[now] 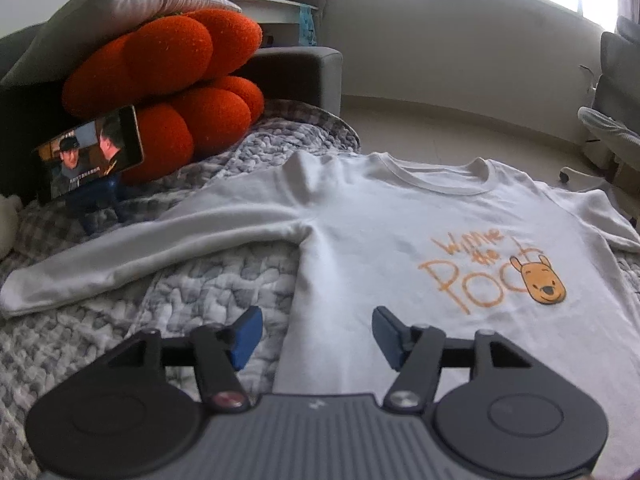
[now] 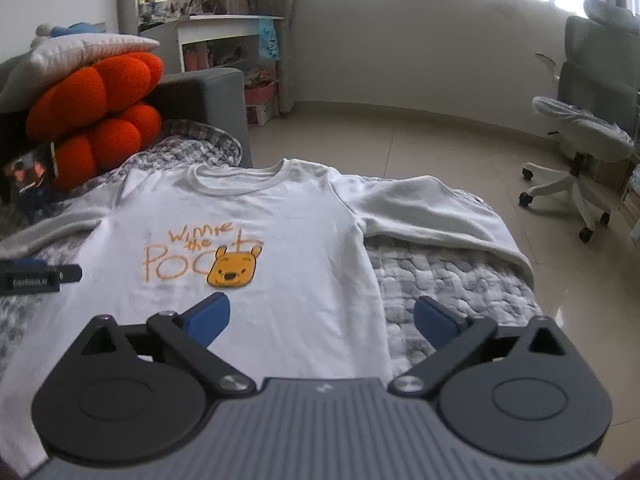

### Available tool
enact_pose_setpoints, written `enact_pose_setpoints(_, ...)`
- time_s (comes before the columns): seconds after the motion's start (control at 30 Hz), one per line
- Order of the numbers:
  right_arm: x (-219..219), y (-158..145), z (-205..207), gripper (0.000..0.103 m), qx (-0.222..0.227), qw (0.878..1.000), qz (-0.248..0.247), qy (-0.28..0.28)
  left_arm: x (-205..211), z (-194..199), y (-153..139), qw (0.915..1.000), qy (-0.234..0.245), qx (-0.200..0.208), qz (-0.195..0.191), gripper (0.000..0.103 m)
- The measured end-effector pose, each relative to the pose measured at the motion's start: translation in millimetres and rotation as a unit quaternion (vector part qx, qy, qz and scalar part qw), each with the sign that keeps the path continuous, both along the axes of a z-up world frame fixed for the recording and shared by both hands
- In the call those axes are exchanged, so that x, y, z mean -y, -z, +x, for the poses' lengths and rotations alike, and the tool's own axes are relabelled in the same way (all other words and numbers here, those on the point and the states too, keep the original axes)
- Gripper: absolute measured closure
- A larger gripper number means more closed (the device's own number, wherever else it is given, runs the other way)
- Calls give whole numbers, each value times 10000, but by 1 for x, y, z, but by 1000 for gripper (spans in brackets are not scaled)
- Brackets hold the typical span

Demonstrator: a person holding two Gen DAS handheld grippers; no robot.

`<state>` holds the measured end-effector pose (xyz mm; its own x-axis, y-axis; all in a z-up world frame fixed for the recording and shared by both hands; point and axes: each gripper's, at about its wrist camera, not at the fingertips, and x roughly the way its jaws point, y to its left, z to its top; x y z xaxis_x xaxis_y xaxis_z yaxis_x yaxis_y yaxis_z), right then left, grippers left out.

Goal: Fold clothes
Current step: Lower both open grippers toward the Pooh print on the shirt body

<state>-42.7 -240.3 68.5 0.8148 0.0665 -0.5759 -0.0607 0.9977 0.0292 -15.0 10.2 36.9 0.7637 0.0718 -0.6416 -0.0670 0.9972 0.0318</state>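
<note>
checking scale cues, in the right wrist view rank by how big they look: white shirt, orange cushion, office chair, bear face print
1. white shirt
2. orange cushion and office chair look about alike; the chair is farther off, so unranked
3. bear face print

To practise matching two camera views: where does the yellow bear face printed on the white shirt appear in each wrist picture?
Left wrist: bear face at right of centre, beyond the open left gripper.
Right wrist: bear face left of centre, just beyond the open right gripper.
Shared landmark: orange cushion, at left in both.
</note>
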Motion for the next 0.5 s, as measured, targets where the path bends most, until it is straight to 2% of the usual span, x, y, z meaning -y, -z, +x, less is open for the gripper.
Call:
enact_pose_setpoints(0.1, -5, 6, 13, 0, 87, 9999, 24, 136, 3, 3, 5, 10000, 18, -1, -83, 31)
enact_pose_setpoints(0.23, -8, 16, 27, 0, 94, 9996, 180, 216, 2, 7, 11, 9999, -41, -1, -163, 31)
enact_pose_setpoints(0.33, -10, 23, 33, 0, 97, 9992, 283, 283, 1, 9, 15, 9998, -17, -17, -175, 24)
enact_pose_setpoints(0.5, -9, 40, 38, 0, -64, 9988, 252, 422, -1, 9, 23, 9999, 64, 16, -99, 23)
